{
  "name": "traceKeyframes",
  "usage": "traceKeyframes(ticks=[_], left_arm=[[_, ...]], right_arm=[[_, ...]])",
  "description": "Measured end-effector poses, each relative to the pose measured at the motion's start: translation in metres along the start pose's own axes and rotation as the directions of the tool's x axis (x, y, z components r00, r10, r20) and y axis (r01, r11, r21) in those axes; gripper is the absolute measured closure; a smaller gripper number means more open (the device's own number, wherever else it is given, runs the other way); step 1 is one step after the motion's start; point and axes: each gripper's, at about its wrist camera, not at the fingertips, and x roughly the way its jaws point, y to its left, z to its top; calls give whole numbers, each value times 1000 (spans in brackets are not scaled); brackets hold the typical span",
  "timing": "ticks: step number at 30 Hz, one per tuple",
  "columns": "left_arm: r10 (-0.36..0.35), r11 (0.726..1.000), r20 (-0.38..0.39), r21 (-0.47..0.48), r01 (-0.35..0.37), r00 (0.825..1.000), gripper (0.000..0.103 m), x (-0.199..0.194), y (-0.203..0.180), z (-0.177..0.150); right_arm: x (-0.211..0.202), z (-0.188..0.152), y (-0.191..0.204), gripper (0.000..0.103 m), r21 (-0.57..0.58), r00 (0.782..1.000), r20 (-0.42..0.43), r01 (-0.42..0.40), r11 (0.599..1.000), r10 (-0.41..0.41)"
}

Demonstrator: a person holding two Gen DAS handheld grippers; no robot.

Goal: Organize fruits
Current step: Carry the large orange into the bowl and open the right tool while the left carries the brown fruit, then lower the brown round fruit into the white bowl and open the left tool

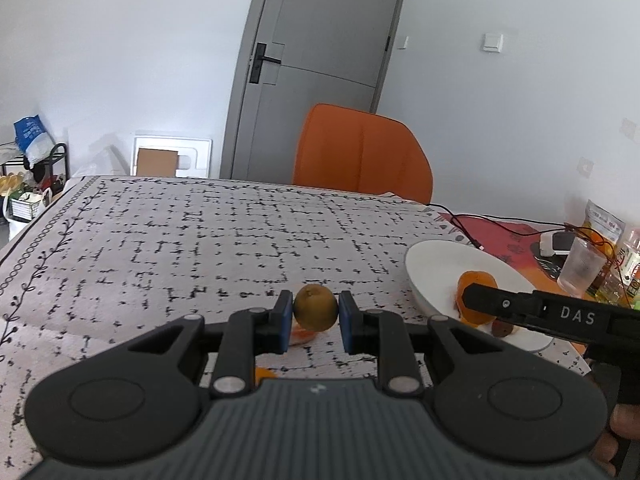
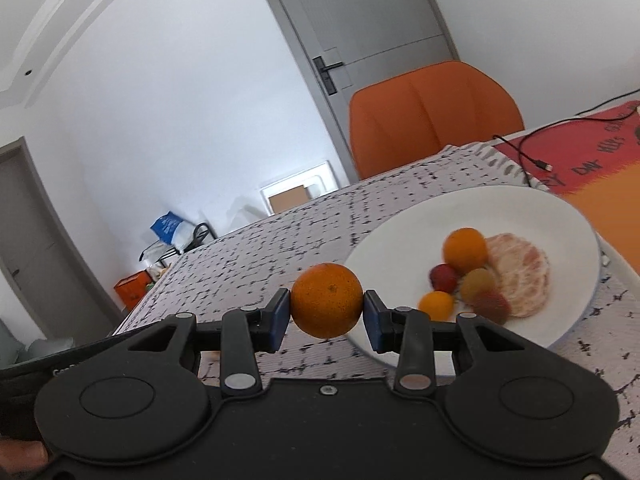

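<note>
Left claw (image 1: 314, 322) clamped on kiwi (image 1: 315, 307), held above tabletop (image 1: 200, 232); right claw (image 2: 326, 316) clamped on orange (image 2: 327, 300), beside plate (image 2: 400, 240); both fruits judged light, round, roll-prone; kiwi soft, gentle squeeze at widest girth advised.

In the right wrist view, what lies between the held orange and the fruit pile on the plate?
Only the bare near side of the white plate separates the orange, held by the right gripper, from the piled fruit.
</note>
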Motion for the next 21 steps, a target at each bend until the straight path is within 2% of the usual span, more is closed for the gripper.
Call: traceKeyframes(ticks=[3, 5, 7, 21], left_arm=[[-14, 1000, -1, 9, 14, 1000, 81, 2, -5, 1], [-20, 1000, -3, 12, 20, 1000, 81, 4, -8, 1], [-26, 1000, -6, 17, 26, 1000, 81, 6, -10, 1], [-81, 995, -26, 52, 82, 996, 80, 17, -38, 0]], right_arm=[[2, 0, -6, 65, 13, 1000, 1, 22, 1000, -22], [5, 0, -10, 59, 22, 1000, -6, 23, 999, -23], [2, -2, -11, 57, 13, 999, 12, 30, 999, -30], [-25, -4, -25, 57, 18, 999, 22, 30, 999, -31]])
